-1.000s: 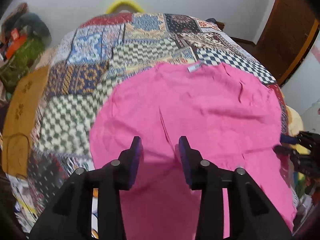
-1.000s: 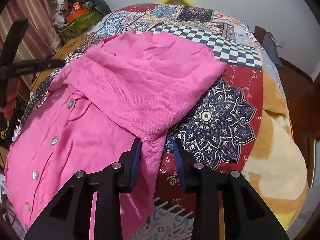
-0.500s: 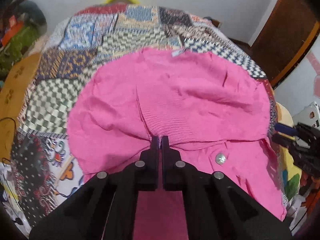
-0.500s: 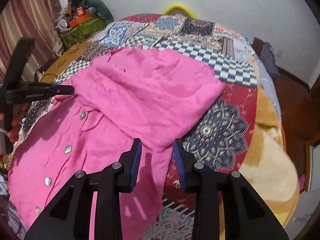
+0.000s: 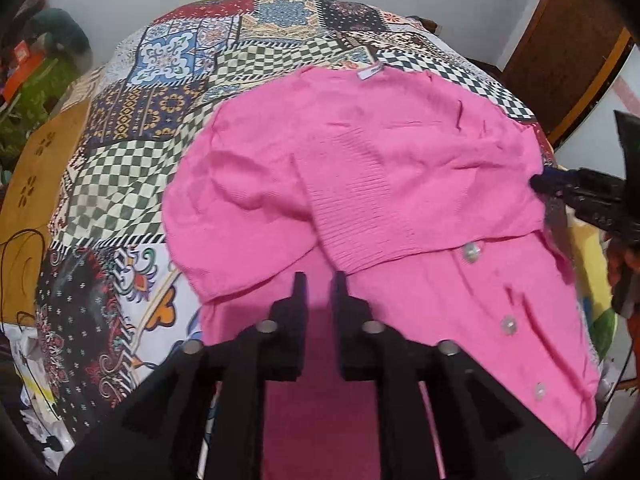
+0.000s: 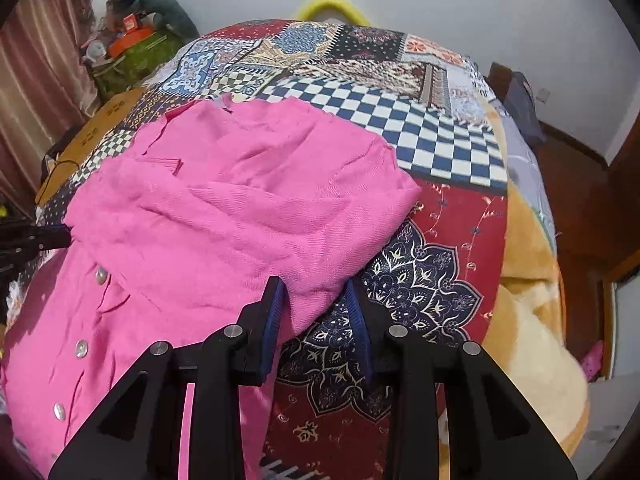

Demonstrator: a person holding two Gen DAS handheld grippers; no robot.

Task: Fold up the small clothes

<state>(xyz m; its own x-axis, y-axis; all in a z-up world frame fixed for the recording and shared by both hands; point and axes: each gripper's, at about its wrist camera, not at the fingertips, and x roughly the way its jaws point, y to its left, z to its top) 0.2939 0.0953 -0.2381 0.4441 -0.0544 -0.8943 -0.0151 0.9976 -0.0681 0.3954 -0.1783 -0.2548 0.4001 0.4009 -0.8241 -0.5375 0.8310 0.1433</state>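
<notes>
On the far left of the left wrist view an orange-brown board [image 5: 36,184] lies beside the bed, whose patchwork bedspread [image 5: 132,168] carries the pink cardigan [image 5: 384,168]. The cardigan lies flat with its white neck label [image 5: 370,73] at the far edge. A ribbed sleeve cuff [image 5: 360,224] is folded across its chest, ending just beyond the left gripper [image 5: 320,280]. That gripper's jaws stand slightly apart, released, with nothing between them, hovering over pink fabric. To the right of the cuff, a row of pale buttons [image 5: 472,251] runs down the front placket. At the right edge the tip of the other gripper touches the cardigan's side.

In the right wrist view the buttons [image 6: 101,276] appear on the left, and the folded pink cardigan [image 6: 240,208] spreads over the bedspread [image 6: 440,136]. The right gripper [image 6: 316,296] has its jaws parted, and a corner of the folded sleeve lies between them, unpinched. Further right a tan blanket [image 6: 528,320] drapes over the bed's edge.
</notes>
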